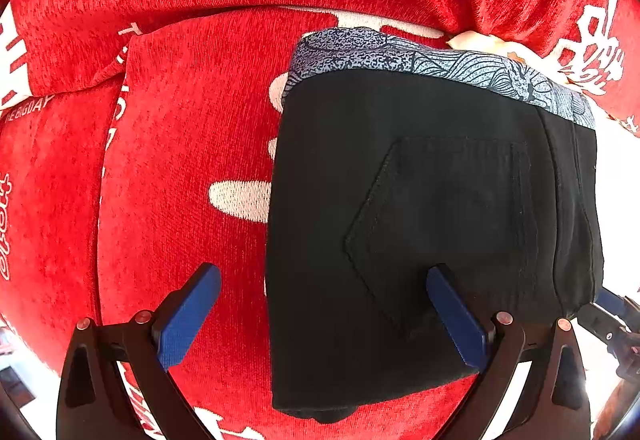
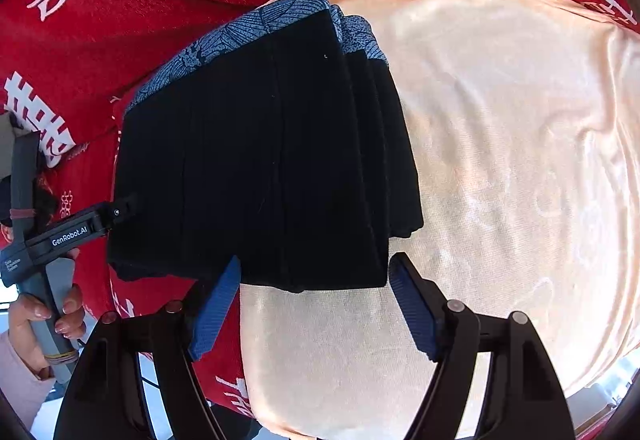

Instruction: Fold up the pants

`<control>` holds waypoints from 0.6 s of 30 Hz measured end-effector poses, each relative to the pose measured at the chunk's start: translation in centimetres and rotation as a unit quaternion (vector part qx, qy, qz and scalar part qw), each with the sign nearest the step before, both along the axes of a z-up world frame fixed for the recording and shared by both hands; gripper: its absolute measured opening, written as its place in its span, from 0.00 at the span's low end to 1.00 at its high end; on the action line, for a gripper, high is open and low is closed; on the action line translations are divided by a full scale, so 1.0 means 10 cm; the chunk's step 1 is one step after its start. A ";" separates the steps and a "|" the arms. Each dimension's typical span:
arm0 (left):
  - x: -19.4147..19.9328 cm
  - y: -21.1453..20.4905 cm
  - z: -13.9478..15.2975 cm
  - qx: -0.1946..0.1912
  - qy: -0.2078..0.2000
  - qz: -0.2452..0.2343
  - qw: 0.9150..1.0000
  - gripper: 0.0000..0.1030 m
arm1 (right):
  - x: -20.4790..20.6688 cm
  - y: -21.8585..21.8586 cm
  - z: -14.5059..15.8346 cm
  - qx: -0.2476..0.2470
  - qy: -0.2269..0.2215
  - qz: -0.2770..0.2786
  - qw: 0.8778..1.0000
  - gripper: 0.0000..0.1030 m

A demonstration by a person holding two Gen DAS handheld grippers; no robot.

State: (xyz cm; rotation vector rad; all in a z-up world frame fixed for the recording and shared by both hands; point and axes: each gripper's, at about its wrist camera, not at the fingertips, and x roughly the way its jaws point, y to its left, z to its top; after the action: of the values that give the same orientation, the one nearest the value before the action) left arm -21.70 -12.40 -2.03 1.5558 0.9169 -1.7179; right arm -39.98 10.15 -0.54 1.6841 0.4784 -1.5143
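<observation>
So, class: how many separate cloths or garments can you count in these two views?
4: folded black pants on top; a blue patterned garment under them, showing at the far edge; a peach cloth to the right; the red printed blanket beneath everything. More may be hidden beneath.

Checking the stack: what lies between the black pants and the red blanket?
A folded blue patterned cloth sits under the black pants, above the red blanket; left wrist view.

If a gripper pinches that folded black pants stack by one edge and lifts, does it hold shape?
Probably not. The folded black pants show several loose layers along one edge, so they'd likely fan open and droop. Stacked denim-like cloth looks fairly heavy. On the red plush blanket, pushing would likely drag and bunch.
</observation>
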 end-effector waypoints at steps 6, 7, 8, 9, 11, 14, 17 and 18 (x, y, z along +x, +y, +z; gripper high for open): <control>-0.03 0.01 0.00 -0.003 -0.004 -0.001 1.000 1.00 | -0.09 0.11 0.04 -0.005 0.002 -0.005 1.000 0.77; -0.03 0.01 -0.01 -0.003 -0.003 -0.001 1.000 1.00 | -0.11 0.15 0.06 -0.007 0.001 -0.007 1.000 0.77; -0.03 0.00 -0.01 -0.002 -0.003 0.000 1.000 1.00 | -0.13 0.16 0.06 -0.008 0.000 -0.009 1.000 0.77; -0.04 0.01 -0.01 -0.001 -0.002 0.000 1.000 1.00 | -0.15 0.18 0.06 -0.011 -0.004 -0.012 1.000 0.77; -0.03 0.00 -0.01 0.001 0.000 0.001 1.000 1.00 | -0.21 0.23 0.07 -0.015 -0.008 -0.015 1.000 0.77; -0.01 -0.02 -0.02 0.007 0.005 0.006 1.000 1.00 | -0.26 0.27 0.07 -0.019 -0.014 -0.018 1.000 0.77; 0.03 -0.05 -0.01 0.018 0.016 0.012 1.000 1.00 | -0.32 0.26 0.06 -0.022 -0.017 -0.019 0.999 0.77; 0.06 -0.07 0.01 0.018 0.020 0.012 1.000 1.00 | -0.34 0.26 0.06 -0.022 -0.017 -0.019 0.999 0.78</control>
State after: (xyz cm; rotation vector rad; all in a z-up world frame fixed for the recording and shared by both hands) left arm -21.14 -13.13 -1.97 1.5330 0.9883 -1.7297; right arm -43.33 12.74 0.10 1.6902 0.3948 -1.5102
